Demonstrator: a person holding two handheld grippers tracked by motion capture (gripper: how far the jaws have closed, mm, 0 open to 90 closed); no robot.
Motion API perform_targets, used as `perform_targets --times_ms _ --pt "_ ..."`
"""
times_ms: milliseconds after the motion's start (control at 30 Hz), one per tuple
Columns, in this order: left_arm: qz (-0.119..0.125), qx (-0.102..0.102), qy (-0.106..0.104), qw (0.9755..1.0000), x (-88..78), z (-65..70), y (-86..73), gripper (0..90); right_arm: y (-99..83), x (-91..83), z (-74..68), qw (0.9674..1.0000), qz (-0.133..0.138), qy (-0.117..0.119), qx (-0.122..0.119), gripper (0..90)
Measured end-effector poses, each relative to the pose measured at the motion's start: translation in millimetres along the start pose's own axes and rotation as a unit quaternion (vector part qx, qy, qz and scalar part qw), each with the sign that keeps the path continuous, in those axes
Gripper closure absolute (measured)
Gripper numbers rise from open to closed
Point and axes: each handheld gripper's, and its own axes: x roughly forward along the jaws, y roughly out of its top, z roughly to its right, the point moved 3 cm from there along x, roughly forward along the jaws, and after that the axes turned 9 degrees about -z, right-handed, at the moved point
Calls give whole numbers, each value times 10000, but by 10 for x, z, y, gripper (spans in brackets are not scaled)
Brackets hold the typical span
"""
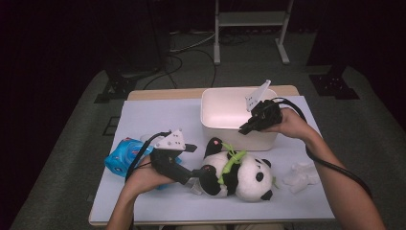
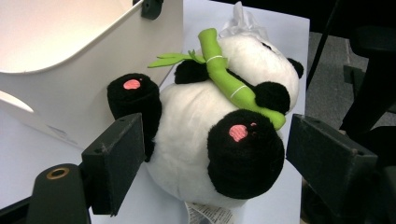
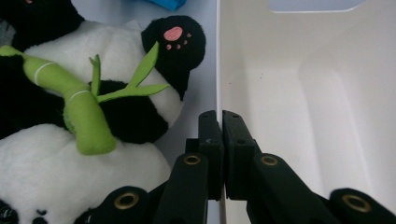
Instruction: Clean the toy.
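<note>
White plastic bin [image 1: 218, 125] sits upper centre of the high view, on a pale sheet covering the table [image 1: 158, 115]. Right gripper [image 1: 244, 128] is at the bin's near wall, right of centre in that view. In the right gripper view its jaws are closed tight on the thin bin wall [image 3: 218, 70], one jaw outside, one inside, pinching the rim edge. Bin interior looks bare in that view.

Plush panda [image 1: 237, 173] lies on its back in lower centre of the high view, just in front of the bin, head toward the right, black feet with pink pads toward the left. Green bamboo stalk [image 1: 232, 160] lies across its chest. One foot is next to the bin's outer wall; contact unclear.

Left gripper [image 1: 197, 176] is low at centre-left of the high view, pointed right at the panda's bottom end. In the left gripper view its jaws stand wide apart, either side of the panda's [image 2: 201, 140] lower body and the nearer foot. Left pad looks close to the fur, right pad has a visible gap, so no grip yet.

Blue toy [image 1: 122, 158] sits at left of the high view behind the left hand [image 1: 143, 179]. White crumpled thing [image 1: 301, 176] lies at right on the sheet, well apart from the panda.
</note>
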Motion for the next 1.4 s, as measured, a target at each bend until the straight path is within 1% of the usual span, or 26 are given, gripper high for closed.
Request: perform_targets --times_ms 67,100,133,167,200,233,267,300,333,367,400,467,500,567,600,633,733,800,900,967,1033,1100,1200,1233,1267,1400 --pt "1 0 -2 10000 3 -1 0 185 -5 -8 -26 9999 -23 103 -76 871" --pt "8 -7 -1 10000 5 -4 1 185 -11 -13 -29 9999 -3 127 9 831" --pt "8 -7 -1 10000 5 -4 1 184 -11 -13 -29 9999 -3 127 9 831" --pt "9 -10 0 10000 9 -1 3 183 -25 -22 -25 9998 28 141 144 779" --pt "9 -10 0 10000 9 -1 3 184 -25 -22 -25 9998 28 141 144 779" --pt "4 16 7 10000 9 5 5 184 -34 -24 -28 9998 68 68 183 755" --pt "6 22 6 10000 9 7 7 184 -48 -29 -32 9997 107 56 233 749" --pt "20 18 8 10000 10 8 10 184 -62 -43 -44 9994 204 -7 283 738" --pt "20 18 8 10000 10 8 10 184 -62 -43 -44 9994 204 -7 283 738" --pt "24 20 8 10000 10 8 11 184 -76 -59 -66 9992 246 -40 317 708" --pt "24 20 8 10000 10 8 11 183 -81 -70 -75 9990 266 -89 341 704" --pt "28 11 5 10000 10 4 9 184 -89 -85 -86 9989 300 -71 345 703" --pt "29 2 5 10000 12 2 7 183 -98 -108 -104 9989 286 -116 350 687" --pt "29 -7 5 10000 10 -7 1 183 -109 -181 -148 9984 389 -196 373 670" --pt "29 -7 5 10000 10 -7 1 183 -109 -181 -148 9984 389 -196 373 670" --pt "42 -9 19 10000 6 -12 0 182 -115 -235 -192 9978 467 -248 389 667" --pt "37 -20 13 10000 7 -10 -2 181 -119 -257 -217 9978 476 -280 354 665" --pt "35 -24 11 10000 6 -10 -3 180 -130 -288 -262 9975 531 -302 357 663" --pt "37 -15 15 10000 -5 -12 -5 179 -139 -308 -291 9972 590 -281 368 664" --pt "60 -27 37 10000 -19 -20 -6 179 -146 -321 -344 9971 616 -273 351 660" --pt "67 -33 43 10000 -21 -22 -7 179 -147 -318 -356 9972 612 -292 321 654" --pt "57 -37 49 10000 -22 -23 -10 177 -152 -309 -408 9972 613 -247 337 645" --pt "53 -25 57 10000 -24 -22 -8 177 -160 -297 -449 9971 660 -221 313 635" --pt "55 -22 57 10000 -23 -19 -5 175 -168 -281 -480 9972 633 -228 319 626" --pt "54 -1 50 10000 -26 -8 -1 175 -174 -278 -491 9973 634 -222 288 626" --pt "44 14 61 10000 -28 -4 0 175 -176 -274 -524 9971 657 -211 321 621"
